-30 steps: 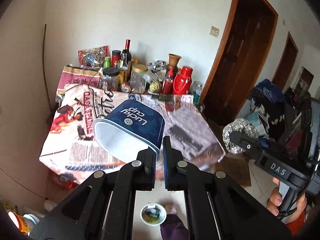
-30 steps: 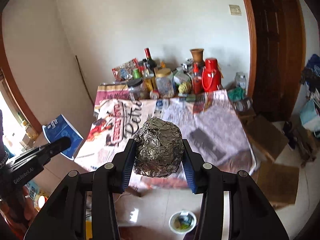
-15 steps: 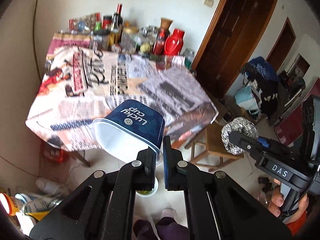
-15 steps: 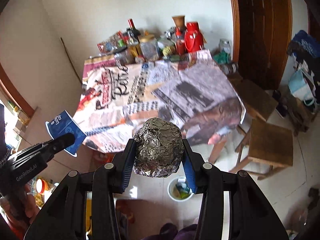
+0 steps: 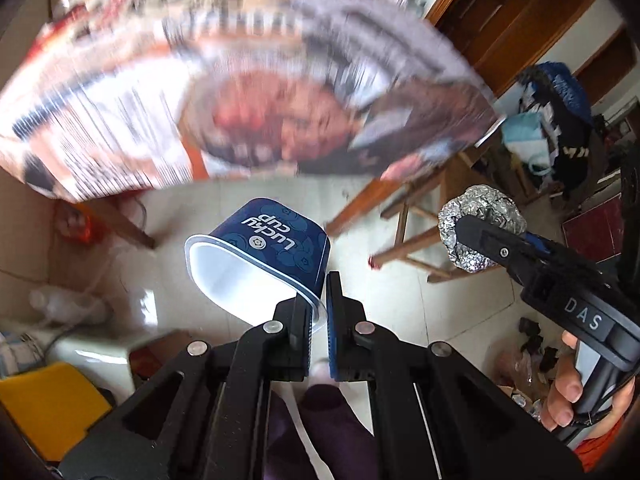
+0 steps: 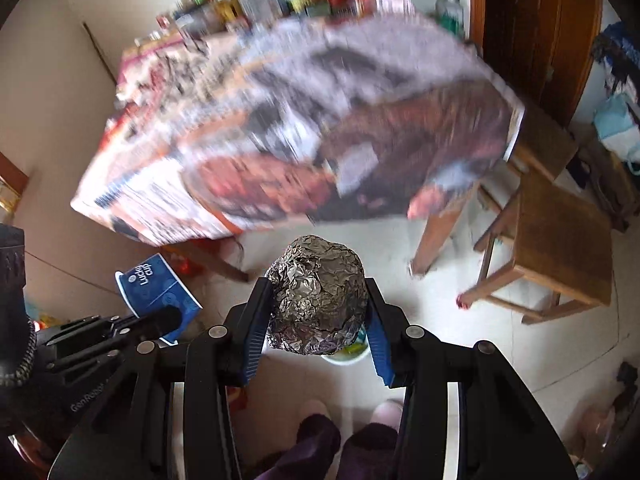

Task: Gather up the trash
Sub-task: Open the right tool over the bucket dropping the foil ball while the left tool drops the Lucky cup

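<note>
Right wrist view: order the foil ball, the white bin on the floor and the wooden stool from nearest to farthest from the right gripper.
1. Foil ball: clamped between the right gripper pads.
2. White bin: on the floor just beyond, mostly hidden behind the ball.
3. Wooden stool: farther off, to the right.

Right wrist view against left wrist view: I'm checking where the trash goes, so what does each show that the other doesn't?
Only the right wrist view shows a small white bin on the floor, below the foil ball, and the wooden stool's seat.

Only the left wrist view shows the paper cup's white inside and a yellow object.

Both show the left gripper pinching the cup's rim, the right gripper clamping the foil ball, and the blurred table.
</note>
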The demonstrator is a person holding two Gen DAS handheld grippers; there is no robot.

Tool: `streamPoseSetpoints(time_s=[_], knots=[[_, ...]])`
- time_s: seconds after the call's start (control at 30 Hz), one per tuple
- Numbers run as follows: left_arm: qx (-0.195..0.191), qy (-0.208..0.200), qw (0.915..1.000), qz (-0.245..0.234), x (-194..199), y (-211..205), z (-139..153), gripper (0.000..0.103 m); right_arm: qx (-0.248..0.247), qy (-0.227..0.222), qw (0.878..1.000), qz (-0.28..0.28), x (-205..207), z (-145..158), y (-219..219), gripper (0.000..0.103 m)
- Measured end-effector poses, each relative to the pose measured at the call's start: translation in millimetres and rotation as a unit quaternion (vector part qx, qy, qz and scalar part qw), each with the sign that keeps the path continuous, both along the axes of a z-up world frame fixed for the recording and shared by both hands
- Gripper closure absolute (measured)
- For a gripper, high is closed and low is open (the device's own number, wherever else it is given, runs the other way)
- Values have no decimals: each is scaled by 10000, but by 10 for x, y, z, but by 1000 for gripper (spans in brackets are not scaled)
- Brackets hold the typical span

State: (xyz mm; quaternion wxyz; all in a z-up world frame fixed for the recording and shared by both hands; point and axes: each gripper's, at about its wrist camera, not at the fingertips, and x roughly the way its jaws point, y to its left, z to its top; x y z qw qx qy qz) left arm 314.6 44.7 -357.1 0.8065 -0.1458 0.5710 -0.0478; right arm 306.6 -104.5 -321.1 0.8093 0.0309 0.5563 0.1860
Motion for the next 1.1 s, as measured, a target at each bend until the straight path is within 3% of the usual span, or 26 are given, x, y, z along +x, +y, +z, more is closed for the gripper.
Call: streamPoseSetpoints(time_s=[0.3,0.47,0.6,0.73,0.8,0.87,1.1], knots=[[-183,1033,9944,117,90,-89,-1707,98,-223,685,9970,276,173,-1375,28,62],[-241,1383,9900,115,73,-113,-2451,98,-204,878,9946,521,264,-2027,133,62],[-393,1532,9873,151,91,-118,-2861,98,-109,900,9931,744,284,-2295,229,60],[-565,1532,9864,165,154,-125,-3029,97,91,966,9912,897,259,-2421,300,57],[-630,1604,9849,160,177,-132,-3097,83,80,1139,9899,844,261,-2476,308,46],[-593,1591,9853,204,175,-128,-3096,75,123,1238,9894,749,256,-2481,283,43],[-367,1559,9870,126,181,-89,-2835,74,-108,1181,9904,716,257,-2301,275,43]])
